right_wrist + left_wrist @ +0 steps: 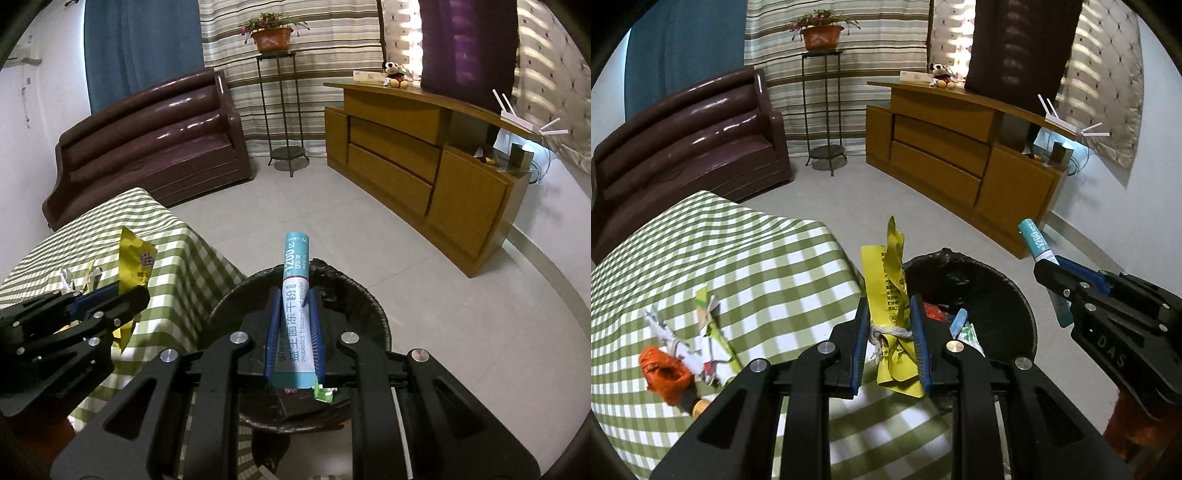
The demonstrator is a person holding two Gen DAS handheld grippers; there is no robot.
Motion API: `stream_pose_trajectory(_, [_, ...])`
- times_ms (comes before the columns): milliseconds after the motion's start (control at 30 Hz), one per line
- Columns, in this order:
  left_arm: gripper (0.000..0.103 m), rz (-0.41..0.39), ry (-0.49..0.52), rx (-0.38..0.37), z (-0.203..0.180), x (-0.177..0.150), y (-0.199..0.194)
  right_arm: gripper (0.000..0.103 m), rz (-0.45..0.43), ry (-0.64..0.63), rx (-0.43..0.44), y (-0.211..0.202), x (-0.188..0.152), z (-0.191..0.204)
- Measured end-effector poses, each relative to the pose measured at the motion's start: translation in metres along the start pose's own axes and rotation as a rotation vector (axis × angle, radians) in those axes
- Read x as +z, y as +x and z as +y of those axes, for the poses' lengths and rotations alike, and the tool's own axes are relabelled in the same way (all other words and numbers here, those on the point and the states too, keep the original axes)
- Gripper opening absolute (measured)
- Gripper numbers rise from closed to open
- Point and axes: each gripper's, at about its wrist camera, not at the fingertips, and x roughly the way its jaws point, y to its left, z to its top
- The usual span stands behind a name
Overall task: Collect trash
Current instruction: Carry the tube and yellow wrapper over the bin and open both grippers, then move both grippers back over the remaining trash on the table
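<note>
Both grippers loaded: left gripper (890, 317) clamps a crumpled yellow wrapper (886, 291) at the table edge (768, 258); right gripper (293, 317) pinches a teal-white sachet (294, 291) above the bin (369, 314) (black-lined). More scraps (683, 343) on the tablecloth.

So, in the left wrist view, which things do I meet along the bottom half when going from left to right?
Orange trash → white scraps → yellow wrapper in the left gripper → black bin → teal sachet in the right gripper.

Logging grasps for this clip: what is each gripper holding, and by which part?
Left gripper clamps the yellow wrapper at its lower, string-tied part. Right gripper clamps the probiotics sachet along its lower half.
</note>
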Motion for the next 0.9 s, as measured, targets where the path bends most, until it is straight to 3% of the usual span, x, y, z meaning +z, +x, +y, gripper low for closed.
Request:
stream_pose_trajectory(567, [0.024, 0.016, 0.038, 0.011, -0.015, 0.008, 0.02, 0.017, 0.01, 0.02, -0.002, 0.01, 0.002, -0.011])
stream_pose_trajectory(633, [0.033, 0.017, 0.041, 0.024, -0.016, 0.007, 0.022, 0.018, 0.013, 0.026, 0.0, 0.012, 0.001, -0.012])
stream_pose_trajectory(733, [0.049, 0.013, 0.025, 0.032, -0.015, 0.007, 0.023, 0.029, 0.009, 0.036, -0.008, 0.013, 0.001, -0.015])
stream_pose_trajectory(900, [0.058, 0.012, 0.005, 0.044, -0.011, 0.007, 0.02, 0.032, 0.002, 0.045, -0.015, 0.011, 0.001, -0.017])
